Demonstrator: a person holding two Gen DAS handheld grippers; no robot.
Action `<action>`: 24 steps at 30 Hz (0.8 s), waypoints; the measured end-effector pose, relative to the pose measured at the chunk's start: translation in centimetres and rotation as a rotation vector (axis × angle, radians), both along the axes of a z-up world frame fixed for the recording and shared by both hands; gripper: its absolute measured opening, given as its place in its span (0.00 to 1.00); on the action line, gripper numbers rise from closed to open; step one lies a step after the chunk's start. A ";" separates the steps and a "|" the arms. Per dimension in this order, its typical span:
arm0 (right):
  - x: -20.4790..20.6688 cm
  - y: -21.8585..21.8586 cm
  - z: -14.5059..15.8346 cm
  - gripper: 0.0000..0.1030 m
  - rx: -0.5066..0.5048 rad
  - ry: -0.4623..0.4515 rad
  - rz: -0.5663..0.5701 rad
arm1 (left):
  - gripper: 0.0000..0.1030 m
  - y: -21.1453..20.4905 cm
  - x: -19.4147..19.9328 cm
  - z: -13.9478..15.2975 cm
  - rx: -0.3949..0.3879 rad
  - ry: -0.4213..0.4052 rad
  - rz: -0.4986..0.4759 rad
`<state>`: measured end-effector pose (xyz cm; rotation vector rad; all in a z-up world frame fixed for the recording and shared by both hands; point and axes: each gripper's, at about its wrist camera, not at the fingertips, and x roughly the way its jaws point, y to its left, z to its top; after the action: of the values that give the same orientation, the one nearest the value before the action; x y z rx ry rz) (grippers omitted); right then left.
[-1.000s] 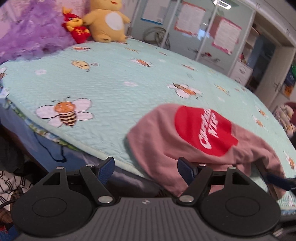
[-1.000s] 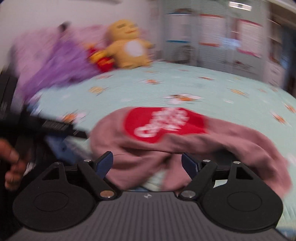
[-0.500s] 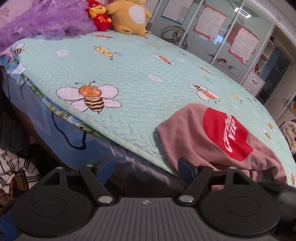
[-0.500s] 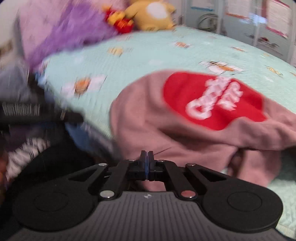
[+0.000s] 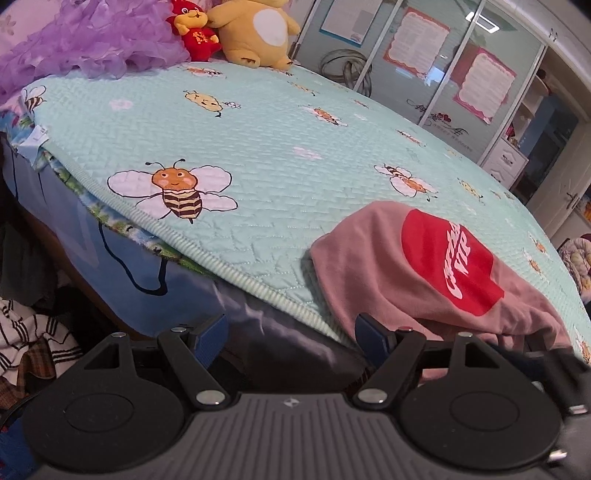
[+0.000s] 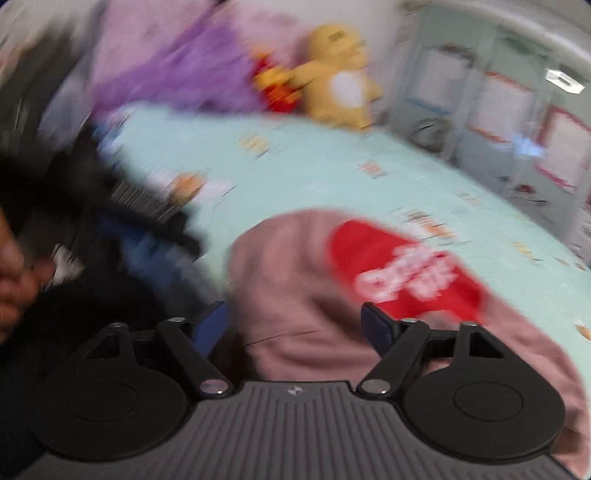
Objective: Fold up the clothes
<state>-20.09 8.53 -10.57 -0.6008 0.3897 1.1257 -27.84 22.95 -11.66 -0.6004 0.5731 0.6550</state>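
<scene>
A crumpled pink garment [image 5: 369,266] with a red patch [image 5: 443,266] bearing white letters lies at the near edge of the bed. My left gripper [image 5: 290,328] is open just off the bed's edge, its right finger in front of the garment's near hem, nothing between the pads. In the blurred right wrist view, the right gripper [image 6: 293,317] has its jaws opening wide. The pink garment [image 6: 288,280] lies just beyond and between its fingers, and the pads do not press on it. The red patch [image 6: 399,273] sits right of centre.
The bed has a mint quilt [image 5: 277,155] printed with bees. A yellow plush toy [image 5: 255,29], a red plush toy [image 5: 197,33] and purple frilly fabric [image 5: 85,40] sit at its far side. Striped clothes [image 5: 26,332] lie low on the left. A hand [image 6: 11,280] shows at the left.
The right gripper snapped shut on nothing half a second ago and stands wide again, its view rolled and blurred. The left view has drifted left, so the garment now sits further right.
</scene>
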 end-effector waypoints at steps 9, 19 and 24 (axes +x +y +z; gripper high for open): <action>3.0 2.9 -0.9 0.18 -0.074 0.107 -0.110 | 0.77 0.9 -0.7 -0.5 -0.027 0.003 0.019; 9.0 -6.5 5.1 0.04 0.252 0.088 -0.403 | 0.77 0.9 -0.7 0.1 -0.022 -0.015 0.009; 13.5 -14.9 6.6 0.03 0.409 0.149 -0.667 | 0.77 0.2 -0.1 0.2 -0.015 -0.011 -0.019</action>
<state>-6.56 -6.40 -4.01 -0.0074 0.4297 0.5769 -27.91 23.19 -11.43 -0.6119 0.5734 0.6298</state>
